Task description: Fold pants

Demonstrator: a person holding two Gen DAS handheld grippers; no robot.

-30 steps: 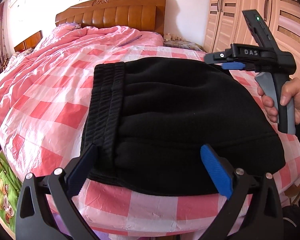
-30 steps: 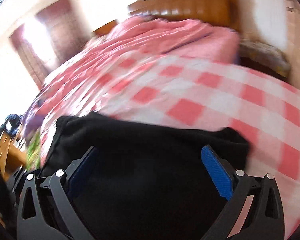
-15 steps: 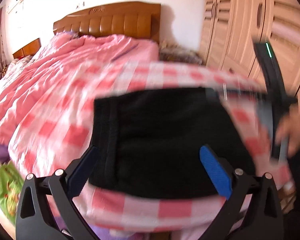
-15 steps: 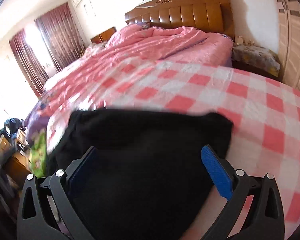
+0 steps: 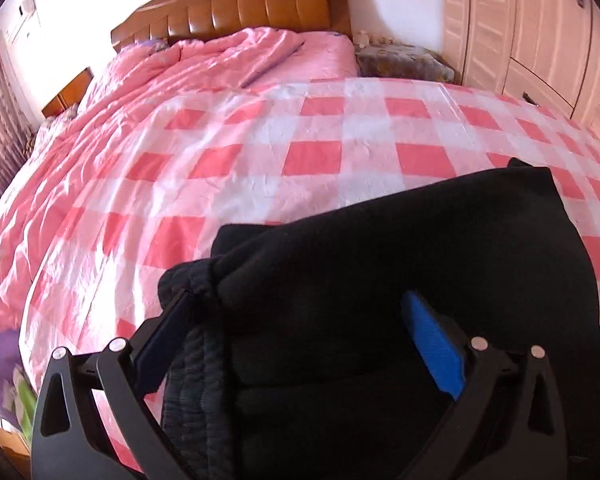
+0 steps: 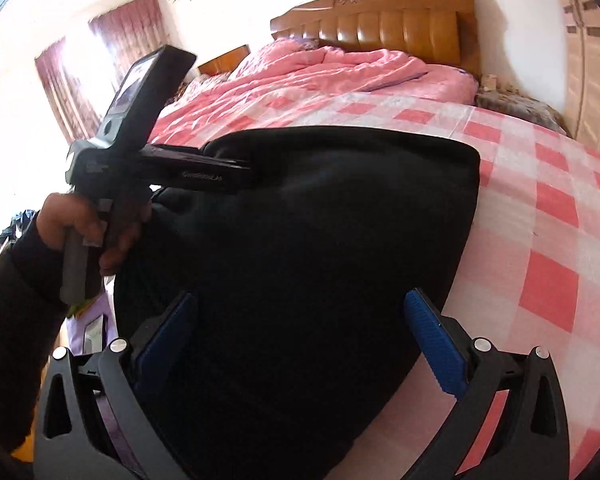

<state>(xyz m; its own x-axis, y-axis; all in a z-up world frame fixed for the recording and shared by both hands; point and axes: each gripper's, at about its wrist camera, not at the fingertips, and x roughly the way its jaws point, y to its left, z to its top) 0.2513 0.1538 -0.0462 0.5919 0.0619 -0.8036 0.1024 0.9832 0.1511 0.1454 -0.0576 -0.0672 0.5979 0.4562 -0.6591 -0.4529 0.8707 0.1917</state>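
On checked bedspread (image 5: 308, 156): folded black pants (image 5: 400, 280) near its front edge | left gripper (image 5: 304, 344) spread wide, fabric between fingers | right gripper (image 6: 300, 344) likewise spread over pants

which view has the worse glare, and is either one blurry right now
Right wrist view: worse glare, the window and wall at upper left are blown out white; the pants and left gripper are sharp. Left wrist view: evenly lit, only mild wash on the wall at upper left, no motion blur; fisheye bends the bed in both.
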